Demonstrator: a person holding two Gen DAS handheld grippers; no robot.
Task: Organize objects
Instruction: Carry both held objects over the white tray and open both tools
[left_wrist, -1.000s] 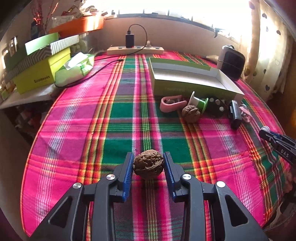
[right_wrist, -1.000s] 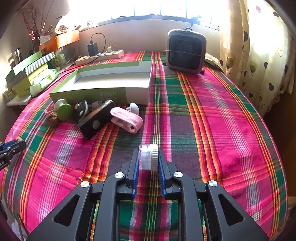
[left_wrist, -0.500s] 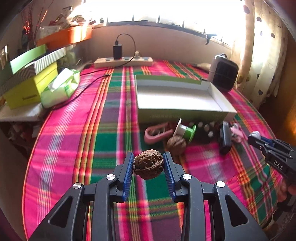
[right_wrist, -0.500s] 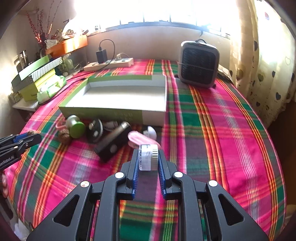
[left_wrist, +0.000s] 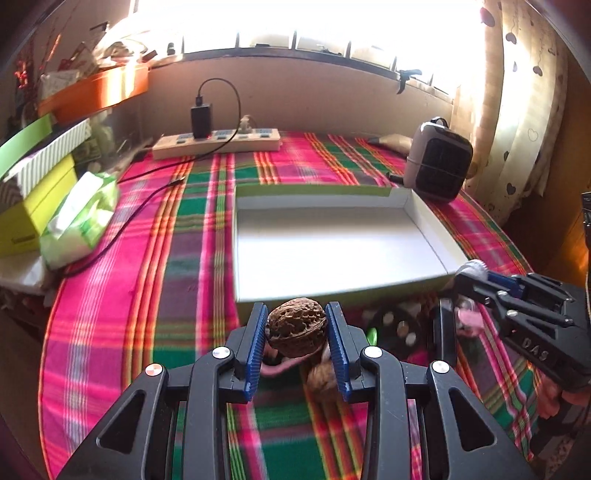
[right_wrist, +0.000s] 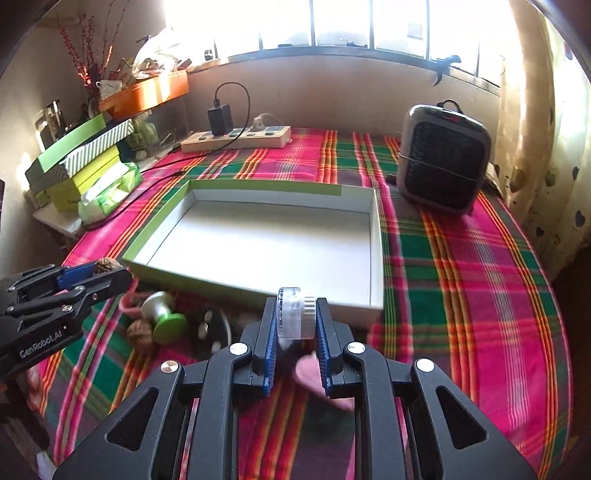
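My left gripper (left_wrist: 296, 328) is shut on a brown walnut (left_wrist: 296, 326) and holds it above the table, just short of the near wall of the empty green-and-white box (left_wrist: 332, 243). My right gripper (right_wrist: 295, 318) is shut on a small clear jar with a white ribbed lid (right_wrist: 295, 313), above the box's (right_wrist: 266, 240) near right corner. Below lie a second walnut (right_wrist: 140, 332), a green-and-white spool (right_wrist: 164, 317), a black disc with white dots (right_wrist: 212, 326) and a pink clip (right_wrist: 317, 380). The left gripper also shows in the right wrist view (right_wrist: 107, 275), the right gripper in the left wrist view (left_wrist: 476, 275).
A grey fan heater (right_wrist: 443, 166) stands at the back right. A power strip with a black charger (right_wrist: 236, 136) lies at the back. Stacked green boxes (right_wrist: 81, 158) and a tissue pack (left_wrist: 81, 218) sit at the left. The plaid cloth (right_wrist: 461, 266) covers the round table.
Both grippers have risen and moved forward toward the box, each still holding its object. The loose items now lie under and just ahead of the fingers.
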